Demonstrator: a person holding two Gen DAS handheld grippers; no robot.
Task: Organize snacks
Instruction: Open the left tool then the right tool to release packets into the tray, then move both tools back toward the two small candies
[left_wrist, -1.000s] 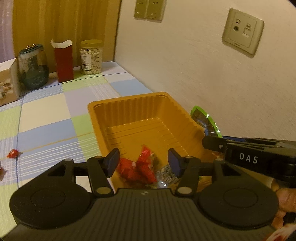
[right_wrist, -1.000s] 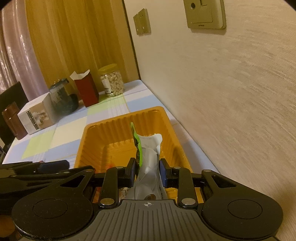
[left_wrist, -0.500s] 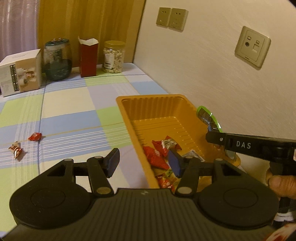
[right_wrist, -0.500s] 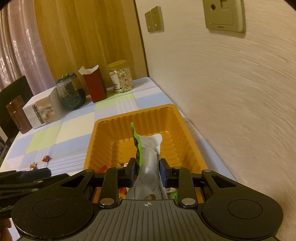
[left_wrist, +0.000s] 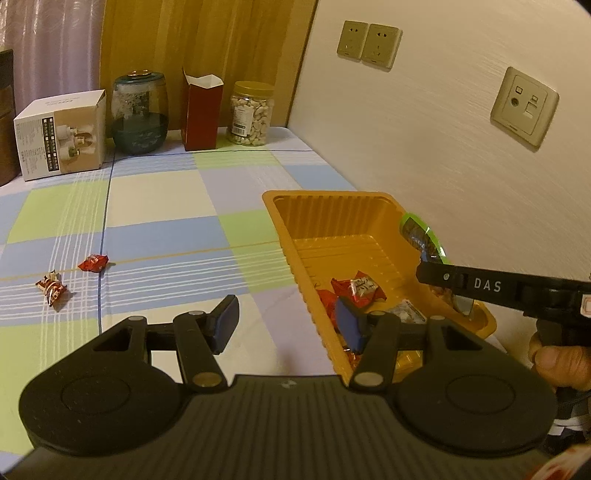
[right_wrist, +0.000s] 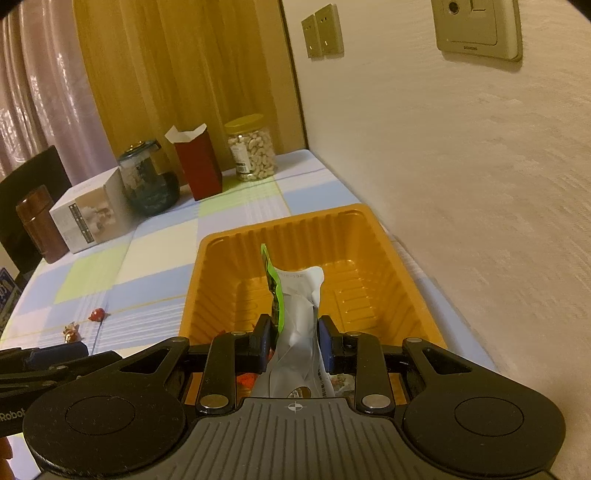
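orange tray (left_wrist: 373, 206) against wall, open checked tablecloth (left_wrist: 159, 206) left

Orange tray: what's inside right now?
Inside the orange tray, red-wrapped snacks and a pale packet lie at the near end; its far end is bare. The left gripper covers the nearest corner.

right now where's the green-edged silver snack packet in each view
Left wrist: green-edged silver snack packet at right, over the orange plastic tray, pinched in the right tongs.
Right wrist: packet bottom centre, between the pads.
Shared landmark: yellow-lidded nut jar.
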